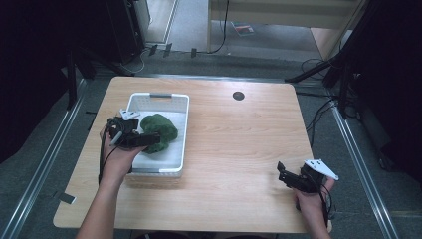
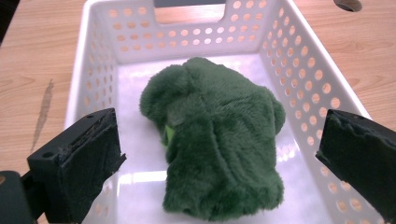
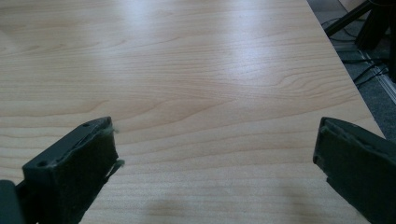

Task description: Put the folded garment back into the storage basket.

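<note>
The green plush toy [image 2: 215,140] lies inside the white perforated basket [image 2: 299,60], toward its left wall and clear of the handle end. The left gripper [image 2: 219,154] hangs just above the toy, jaws wide apart and touching nothing. To finish well, lift straight up out of the basket without snagging fur or nudging its rim. The right gripper [image 3: 215,163] idles far right of the basket, jaws apart
</note>
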